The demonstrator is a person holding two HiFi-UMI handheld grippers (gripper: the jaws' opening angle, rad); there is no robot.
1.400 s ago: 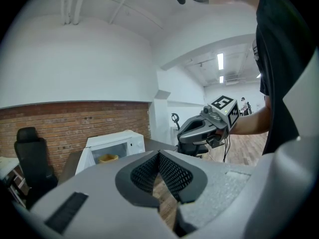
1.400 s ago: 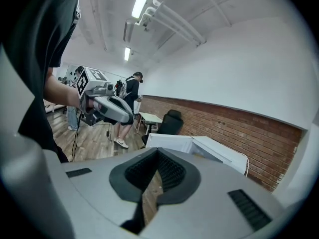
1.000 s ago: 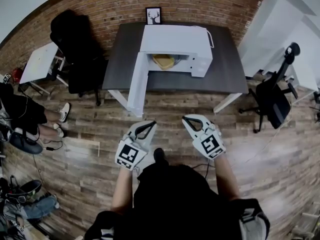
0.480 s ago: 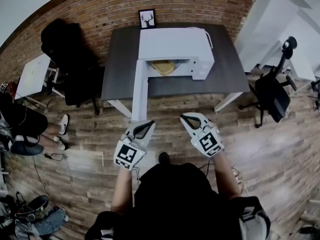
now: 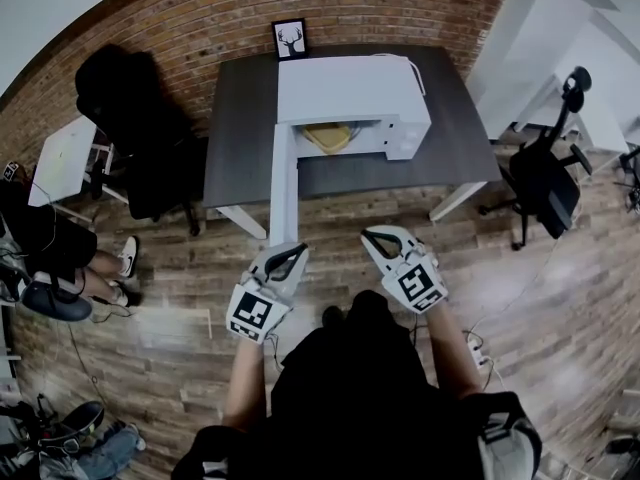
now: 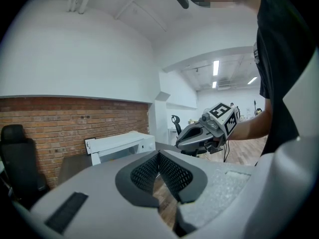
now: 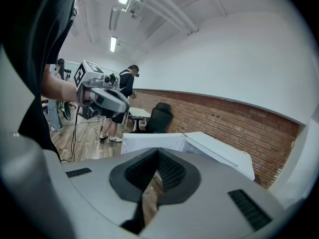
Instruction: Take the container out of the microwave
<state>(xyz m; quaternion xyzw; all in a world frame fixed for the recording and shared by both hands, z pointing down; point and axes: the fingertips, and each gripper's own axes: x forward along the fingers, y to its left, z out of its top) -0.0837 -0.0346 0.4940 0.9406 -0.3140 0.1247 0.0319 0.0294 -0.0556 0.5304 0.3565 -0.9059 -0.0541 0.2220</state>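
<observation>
Well ahead of the left gripper (image 5: 303, 248) and right gripper (image 5: 366, 235), the head view shows the container (image 5: 327, 135) inside the microwave (image 5: 350, 88), whose door (image 5: 284, 183) is swung open, on the table (image 5: 240, 118). In the left gripper view, its fingers (image 6: 147, 173) are pressed together on nothing, with the microwave beyond their tips. In the right gripper view, the fingers are likewise closed and empty, with the microwave just past them.

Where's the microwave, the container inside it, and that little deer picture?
microwave (image 5: 345, 88), head view, its white top.
container (image 5: 328, 136), head view, the yellowish part showing in the opening.
deer picture (image 5: 291, 39), head view, middle of the frame.
</observation>
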